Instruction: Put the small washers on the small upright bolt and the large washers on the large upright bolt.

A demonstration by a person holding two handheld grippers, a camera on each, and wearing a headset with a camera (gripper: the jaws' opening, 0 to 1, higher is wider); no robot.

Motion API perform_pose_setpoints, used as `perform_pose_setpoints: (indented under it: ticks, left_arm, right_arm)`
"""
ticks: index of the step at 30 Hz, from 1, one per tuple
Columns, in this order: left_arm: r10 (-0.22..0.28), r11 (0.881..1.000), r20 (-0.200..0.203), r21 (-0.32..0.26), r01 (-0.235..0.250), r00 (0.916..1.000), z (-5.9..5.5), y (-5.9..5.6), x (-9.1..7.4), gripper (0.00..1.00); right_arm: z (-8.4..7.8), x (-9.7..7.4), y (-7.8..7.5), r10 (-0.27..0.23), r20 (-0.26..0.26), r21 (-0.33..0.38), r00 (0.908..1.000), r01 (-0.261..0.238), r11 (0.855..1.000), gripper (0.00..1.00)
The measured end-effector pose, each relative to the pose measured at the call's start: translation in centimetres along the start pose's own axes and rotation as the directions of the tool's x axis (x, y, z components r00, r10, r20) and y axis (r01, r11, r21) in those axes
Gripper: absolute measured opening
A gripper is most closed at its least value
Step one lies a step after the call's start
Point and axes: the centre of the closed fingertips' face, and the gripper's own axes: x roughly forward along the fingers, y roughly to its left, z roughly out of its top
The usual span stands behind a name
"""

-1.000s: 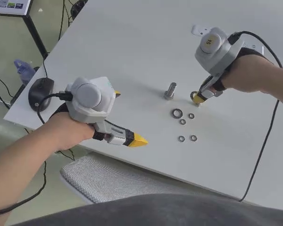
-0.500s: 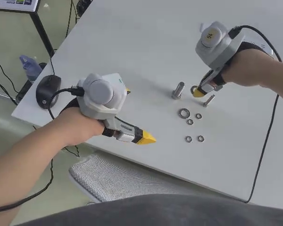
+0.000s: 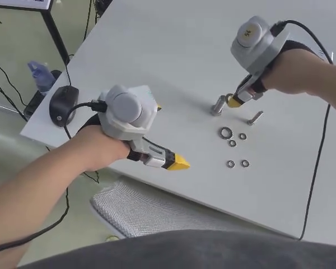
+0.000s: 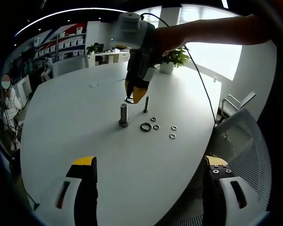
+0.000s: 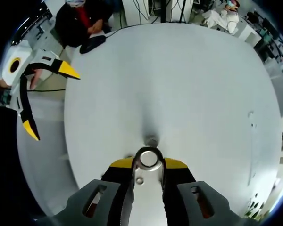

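White table point(image 3: 173, 56): L gripper point(image 3: 180, 163) hangs over the near edge at 7 o'clock of the bolts, jaws wide apart w/ nothing btwn them. R gripper point(image 3: 233, 102) has its jaws pinched on a large washer point(image 5: 148, 158), just beside the top of the large bolt point(image 3: 217, 105), at its 3 o'clock in head view. Small bolt point(image 3: 255, 117) stands at 4 o'clock of that; second large washer point(image 3: 225, 133) and four small washers point(image 3: 242, 136) lie loose at 5 o'clock.

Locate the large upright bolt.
In the head view the large bolt stands mid-table, just left of the right gripper, with loose washers nearer the person.
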Motion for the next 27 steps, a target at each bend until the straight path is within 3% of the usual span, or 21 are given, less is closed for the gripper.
perform_pose_setpoints:
  ticks: [6,14,27]
  left_arm:
    - [-0.002,1.000,-0.005,-0.006,0.002,1.0000,-0.4,-0.1,-0.3,0.91]
    - [-0.004,1.000,-0.007,-0.016,0.004,1.0000,-0.8,-0.1,-0.6,0.90]
    - [-0.004,1.000,0.004,-0.030,0.004,1.0000,-0.6,0.0,-0.9,0.89]
  right_arm:
    - [1.0,0.4,-0.8,-0.005,-0.001,-0.013,1.0000,0.005,1.000,0.21]
    - [1.5,1.3,-0.8,-0.013,-0.014,-0.023,0.9998,0.013,1.000,0.21]
    - [1.3,2.4,-0.7,-0.020,-0.044,-0.046,0.9989,0.018,0.999,0.21]
